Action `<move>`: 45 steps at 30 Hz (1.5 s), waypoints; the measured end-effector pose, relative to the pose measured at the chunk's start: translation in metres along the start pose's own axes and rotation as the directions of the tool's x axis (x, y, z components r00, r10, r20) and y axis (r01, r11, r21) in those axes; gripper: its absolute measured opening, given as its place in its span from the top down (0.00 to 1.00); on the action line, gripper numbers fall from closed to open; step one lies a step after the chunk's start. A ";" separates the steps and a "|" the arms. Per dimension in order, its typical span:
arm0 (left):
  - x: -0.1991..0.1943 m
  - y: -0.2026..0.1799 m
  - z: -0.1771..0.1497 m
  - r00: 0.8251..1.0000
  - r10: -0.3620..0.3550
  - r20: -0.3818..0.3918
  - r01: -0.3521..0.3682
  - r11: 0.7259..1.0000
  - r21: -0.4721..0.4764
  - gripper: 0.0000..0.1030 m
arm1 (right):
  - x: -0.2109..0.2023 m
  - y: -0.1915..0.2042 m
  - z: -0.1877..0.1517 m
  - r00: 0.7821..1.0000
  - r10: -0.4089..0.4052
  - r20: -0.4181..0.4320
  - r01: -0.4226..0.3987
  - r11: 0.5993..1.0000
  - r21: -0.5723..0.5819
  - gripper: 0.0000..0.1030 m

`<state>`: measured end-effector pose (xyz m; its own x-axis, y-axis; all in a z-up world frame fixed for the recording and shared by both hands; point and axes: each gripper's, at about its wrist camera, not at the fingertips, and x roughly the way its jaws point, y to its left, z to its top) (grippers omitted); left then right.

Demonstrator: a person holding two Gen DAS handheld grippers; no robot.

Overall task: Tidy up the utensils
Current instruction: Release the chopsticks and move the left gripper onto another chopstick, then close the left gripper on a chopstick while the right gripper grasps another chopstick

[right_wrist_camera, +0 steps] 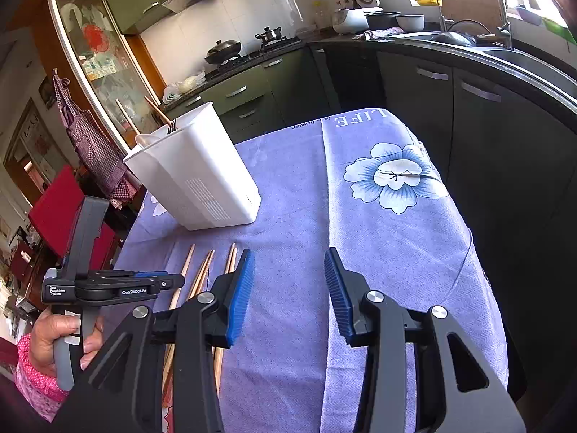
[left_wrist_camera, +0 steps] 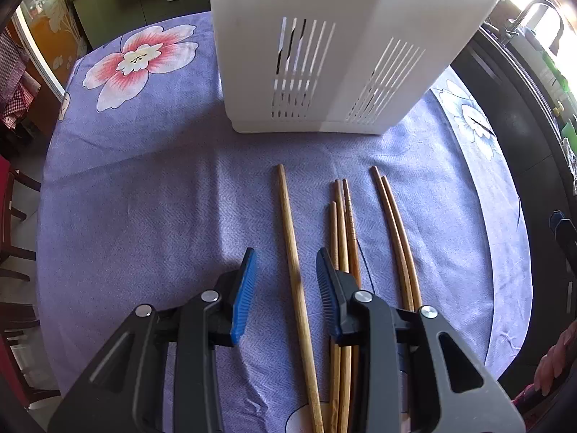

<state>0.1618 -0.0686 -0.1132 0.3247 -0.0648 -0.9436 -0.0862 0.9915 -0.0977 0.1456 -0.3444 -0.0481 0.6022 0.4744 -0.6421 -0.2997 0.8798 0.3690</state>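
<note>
Several wooden chopsticks lie lengthwise on the purple flowered tablecloth (left_wrist_camera: 144, 198). A single chopstick (left_wrist_camera: 288, 223) runs between the fingers of my left gripper (left_wrist_camera: 285, 256), which is open; the blue pads stand clear of it on both sides. A bundle of three chopsticks (left_wrist_camera: 342, 223) passes under its right finger, and a pair (left_wrist_camera: 393, 223) lies further right. Behind them stands the white slotted utensil holder (left_wrist_camera: 324, 54), with chopsticks and a fork (right_wrist_camera: 172, 127) sticking out of it. My right gripper (right_wrist_camera: 288, 254) hangs open over bare cloth, right of the chopsticks (right_wrist_camera: 205, 274).
A hand (right_wrist_camera: 54, 335) holds the left gripper's handle at the lower left. Dark kitchen cabinets and a sink (right_wrist_camera: 523, 54) run close along the table's right side. A stove with a wok (right_wrist_camera: 223, 50) is at the back. Red furniture (right_wrist_camera: 54, 209) stands to the left.
</note>
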 end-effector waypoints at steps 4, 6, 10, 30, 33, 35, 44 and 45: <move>0.004 -0.007 -0.002 1.000 0.025 0.001 -0.025 1.000 0.013 0.77 | 0.001 0.004 0.001 1.000 0.011 -0.001 -0.011 1.000 -0.005 0.58; 0.005 -0.012 -0.003 0.999 0.034 0.006 -0.034 0.999 0.017 0.78 | 0.003 0.008 0.001 1.000 0.013 -0.006 -0.013 1.000 -0.012 0.58; 0.005 -0.013 -0.006 0.999 0.036 0.014 -0.037 0.999 0.028 0.93 | 0.014 0.018 0.001 0.999 0.013 -0.045 -0.015 0.999 -0.044 0.58; -0.026 0.030 -0.011 0.997 -0.023 0.072 0.022 1.000 0.021 0.94 | 0.127 0.084 -0.016 0.916 -0.039 -0.400 -0.055 0.974 -0.220 0.78; -0.027 0.032 -0.011 0.997 -0.033 0.074 0.032 0.999 0.017 0.94 | 0.131 0.088 -0.018 0.914 -0.064 -0.400 -0.036 0.971 -0.237 0.78; -0.028 0.033 -0.012 0.996 -0.038 0.077 0.037 0.999 0.018 0.94 | 0.132 0.090 -0.019 0.914 -0.075 -0.400 -0.027 0.969 -0.244 0.78; -0.032 0.034 -0.016 0.995 -0.051 0.082 0.050 0.999 0.020 0.94 | 0.132 0.105 -0.021 0.917 -0.168 -0.362 0.041 0.942 -0.334 0.89; -0.032 0.034 -0.017 0.995 -0.053 0.081 0.052 0.998 0.021 0.94 | 0.132 0.103 -0.020 0.917 -0.157 -0.367 0.034 0.947 -0.320 0.89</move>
<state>0.1329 -0.0348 -0.0914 0.4043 -0.1082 -0.9082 -0.0498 0.9889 -0.1400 0.1793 -0.1904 -0.1088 0.3275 0.3079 -0.8933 -0.4999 0.8587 0.1127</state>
